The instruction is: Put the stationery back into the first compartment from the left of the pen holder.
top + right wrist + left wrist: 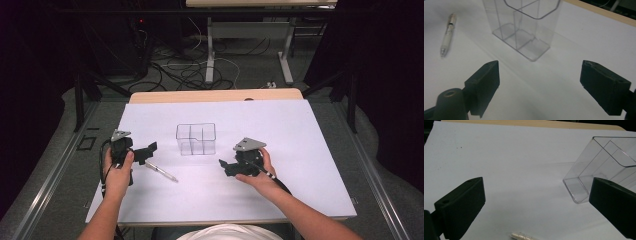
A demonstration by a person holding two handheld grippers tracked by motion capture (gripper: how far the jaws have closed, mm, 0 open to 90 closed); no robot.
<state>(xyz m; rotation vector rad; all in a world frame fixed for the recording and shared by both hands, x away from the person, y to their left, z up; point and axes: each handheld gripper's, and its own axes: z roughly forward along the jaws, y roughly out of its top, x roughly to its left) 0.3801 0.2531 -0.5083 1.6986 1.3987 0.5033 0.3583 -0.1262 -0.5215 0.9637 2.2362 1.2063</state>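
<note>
I have both grippers over the near half of the white sheet [300, 165], one in each hand. My left gripper [148, 152] sits at the near left; in the left gripper view [534, 205] its jaws stand wide apart with nothing between the pads. My right gripper [225, 167] sits at the near right; in the right gripper view [539, 85] its jaws likewise stand wide, gripping nothing.

One pen [161, 170] lies flat on the sheet, just to the right of my left gripper and on the near-left side of the box. Its long axis runs diagonally, from far-left to near-right in the high view. In the right gripper view the pen [447, 35] has a pale barrel, and its tip is the end nearer that gripper. In the left gripper view one clear end of the pen [522, 236] shows at the bottom edge, between the jaws but touching neither.

Farther out, one clear plastic box [196, 138] stands upright between the two grippers, open at the top. Inner walls divide it into compartments; I count three. It holds nothing that I can see.

Count: two grippers, one pen, one box, one sheet.
</note>
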